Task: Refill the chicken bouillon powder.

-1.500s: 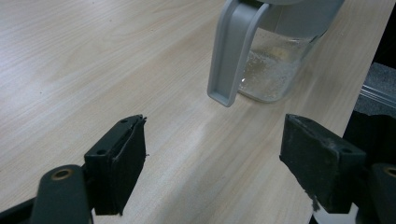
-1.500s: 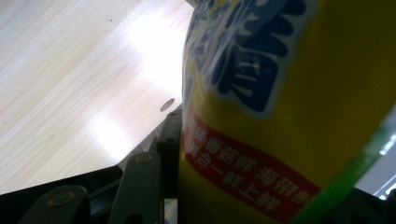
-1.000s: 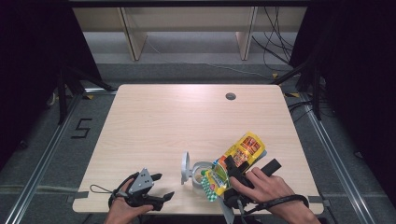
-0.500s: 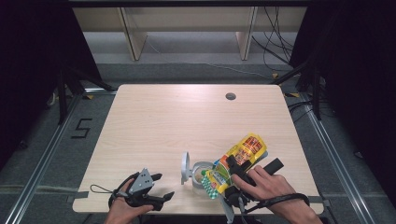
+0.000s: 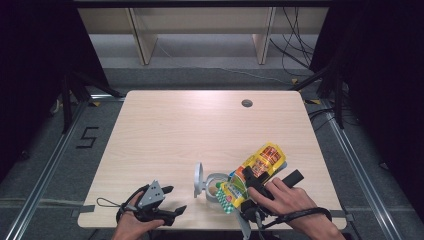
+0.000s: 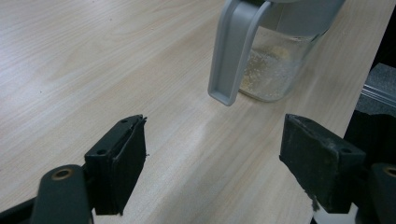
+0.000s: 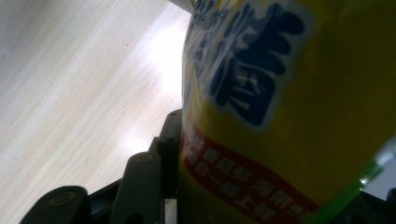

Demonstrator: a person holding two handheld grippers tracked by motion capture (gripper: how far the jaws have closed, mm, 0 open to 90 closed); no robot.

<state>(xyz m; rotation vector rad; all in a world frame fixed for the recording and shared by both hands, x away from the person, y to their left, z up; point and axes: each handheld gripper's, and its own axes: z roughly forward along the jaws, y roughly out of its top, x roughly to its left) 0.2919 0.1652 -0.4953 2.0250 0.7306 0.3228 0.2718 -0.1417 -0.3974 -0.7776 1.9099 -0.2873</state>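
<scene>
The right gripper has its fingers clamped on a yellow printed foil pouch, tipped with its lower end over a clear glass jar with a grey flip lid near the front edge of the light wooden surface. Well apart to the left, the left gripper rests low, fingers spread wide and empty.

A yellow pouch with a red band, blue lettering and green-checked end. The jar is clear with a grey lid. Black jaws, pale wood-grain table.
</scene>
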